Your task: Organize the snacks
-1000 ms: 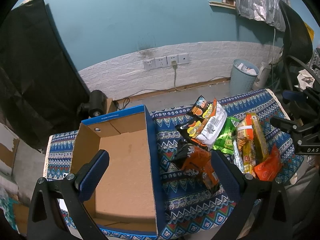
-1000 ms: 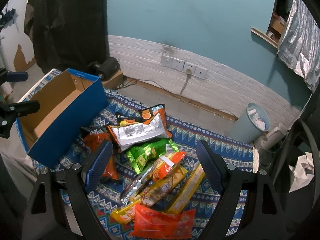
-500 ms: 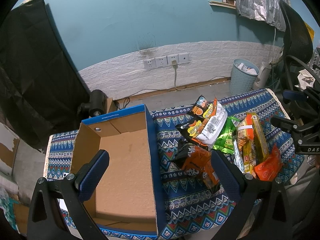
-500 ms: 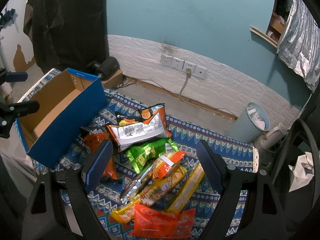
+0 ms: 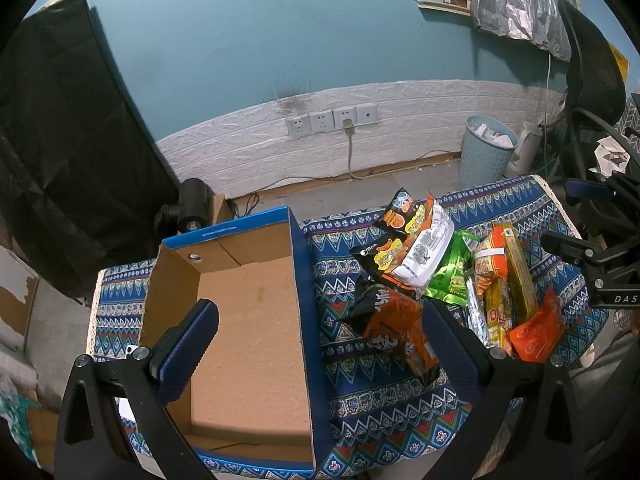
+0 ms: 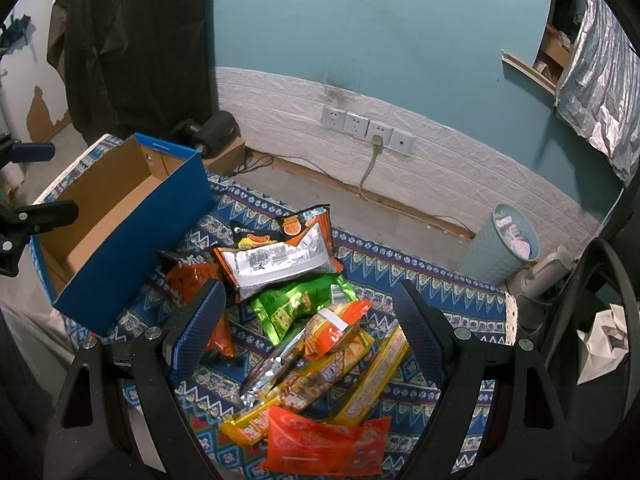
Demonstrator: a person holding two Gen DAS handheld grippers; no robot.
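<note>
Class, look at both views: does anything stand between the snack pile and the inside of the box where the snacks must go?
Only the box's own blue side wall stands between it and the snack pile; the top is open, so snacks must go over that wall.

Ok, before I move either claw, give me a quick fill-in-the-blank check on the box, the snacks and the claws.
1. The blue cardboard box holds ____ snacks so far.
2. The pile of snack packets lies on the patterned cloth, to the ____ of the box in the left wrist view.
3. Both the left claw and the right claw are ____ and grip nothing.
4. The packet nearest the right wrist camera is coloured ____.

Missing words: no; right; open; red
</note>
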